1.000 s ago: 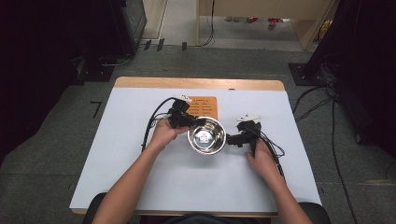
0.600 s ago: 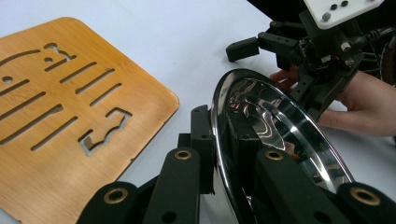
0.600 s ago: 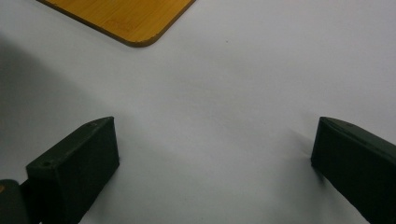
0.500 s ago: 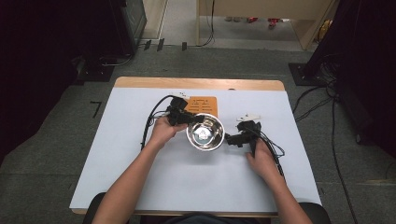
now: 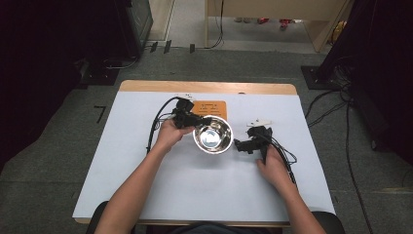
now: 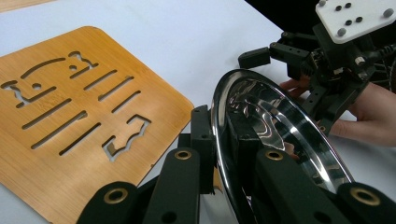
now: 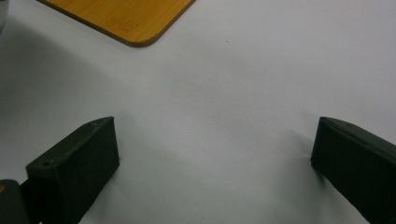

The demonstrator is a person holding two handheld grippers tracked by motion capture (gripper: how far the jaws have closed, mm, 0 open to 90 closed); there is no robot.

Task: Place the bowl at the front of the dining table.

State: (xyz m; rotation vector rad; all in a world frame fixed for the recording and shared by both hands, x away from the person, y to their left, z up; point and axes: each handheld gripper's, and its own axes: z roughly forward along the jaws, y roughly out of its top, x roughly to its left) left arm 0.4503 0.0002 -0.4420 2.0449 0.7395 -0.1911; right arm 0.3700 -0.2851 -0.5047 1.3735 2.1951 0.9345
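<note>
beside bamboo board [image 5: 212, 108], left gripper [image 6: 219, 154] clamps bowl [image 5: 213, 138] rim

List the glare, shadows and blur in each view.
High view: overhead light glints inside the steel bowl; the floor around the table is dark. Left gripper view: the bowl's rim mirrors warped reflections; the near jaws look soft. Right gripper view: blurred jaws throw soft shadows on the white tabletop; the wooden board is fairly sharp.

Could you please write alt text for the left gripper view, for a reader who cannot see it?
The left gripper pinches the rim of a shiny steel bowl between its black fingers. A slotted wooden board lies flat on the white table to the left; the right gripper waits beyond the bowl.
</note>
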